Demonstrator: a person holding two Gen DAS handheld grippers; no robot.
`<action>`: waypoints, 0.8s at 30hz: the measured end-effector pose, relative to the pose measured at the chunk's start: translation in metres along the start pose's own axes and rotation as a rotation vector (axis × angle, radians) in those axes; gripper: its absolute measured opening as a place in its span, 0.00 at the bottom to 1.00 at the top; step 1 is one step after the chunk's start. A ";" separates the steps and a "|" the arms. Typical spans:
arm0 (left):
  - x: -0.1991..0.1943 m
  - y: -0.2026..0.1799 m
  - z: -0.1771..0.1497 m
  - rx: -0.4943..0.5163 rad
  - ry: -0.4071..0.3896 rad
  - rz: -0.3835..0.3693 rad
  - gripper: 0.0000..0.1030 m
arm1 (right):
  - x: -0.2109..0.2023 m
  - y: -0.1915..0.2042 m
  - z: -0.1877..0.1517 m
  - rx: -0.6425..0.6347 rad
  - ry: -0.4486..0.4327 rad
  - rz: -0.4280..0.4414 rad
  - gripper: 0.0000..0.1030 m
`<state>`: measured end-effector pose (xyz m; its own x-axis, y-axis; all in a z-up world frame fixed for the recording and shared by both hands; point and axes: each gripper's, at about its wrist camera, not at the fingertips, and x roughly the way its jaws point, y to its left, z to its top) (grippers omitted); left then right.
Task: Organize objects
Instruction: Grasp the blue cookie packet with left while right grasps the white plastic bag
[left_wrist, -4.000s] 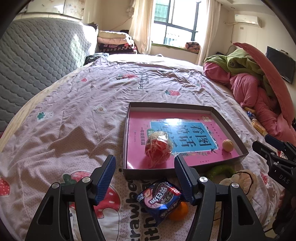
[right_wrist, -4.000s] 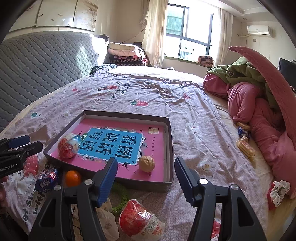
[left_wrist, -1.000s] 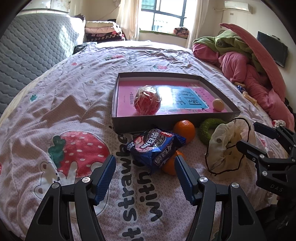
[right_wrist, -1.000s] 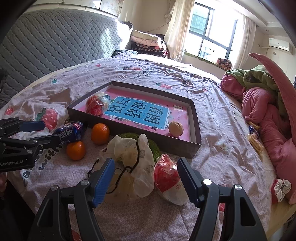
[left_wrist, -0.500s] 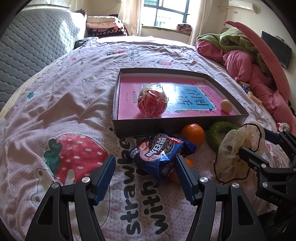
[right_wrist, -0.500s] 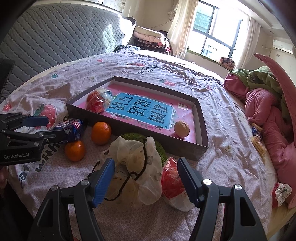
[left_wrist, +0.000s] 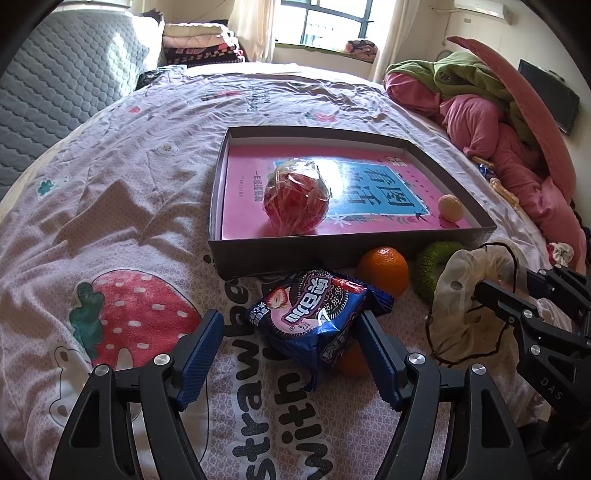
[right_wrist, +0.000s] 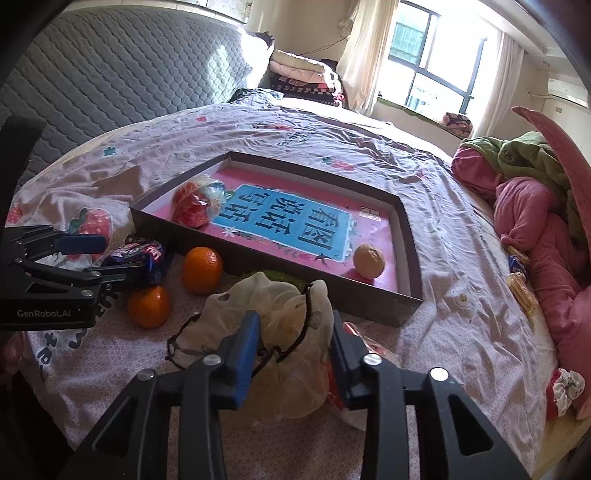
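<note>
Presently, the left hand-held gripper (left_wrist: 288, 354) stands spread wide and is opening further, its blue pads either side of a blue foil biscuit packet (left_wrist: 314, 317) without pressing it. The packet lies on the pink strawberry-print bedspread (left_wrist: 122, 221), partly over one orange mandarin (left_wrist: 351, 360); a second mandarin (left_wrist: 384, 269) sits against the wall of the shallow grey cardboard tray (left_wrist: 280, 251). The right hand-held gripper (right_wrist: 293, 343) is closing on a crumpled cream drawstring pouch (right_wrist: 280, 317), just before the tray. Inside the tray are a red cellophane-wrapped ball (left_wrist: 295, 199) and a walnut (left_wrist: 450, 208).
</note>
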<state>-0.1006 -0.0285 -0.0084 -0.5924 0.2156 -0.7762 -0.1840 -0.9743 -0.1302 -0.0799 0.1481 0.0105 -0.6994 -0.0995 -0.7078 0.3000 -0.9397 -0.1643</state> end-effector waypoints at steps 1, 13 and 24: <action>0.002 0.001 0.001 0.001 0.005 -0.009 0.74 | 0.000 0.001 0.000 0.004 0.001 0.019 0.30; 0.020 0.002 0.009 -0.014 0.038 -0.083 0.79 | 0.006 0.006 0.005 0.023 0.000 0.063 0.30; 0.024 -0.005 0.014 -0.026 0.032 -0.096 0.62 | 0.010 0.004 0.010 0.059 -0.001 0.097 0.28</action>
<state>-0.1250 -0.0176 -0.0183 -0.5478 0.3065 -0.7784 -0.2185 -0.9506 -0.2206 -0.0921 0.1403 0.0095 -0.6699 -0.1909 -0.7175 0.3273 -0.9433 -0.0546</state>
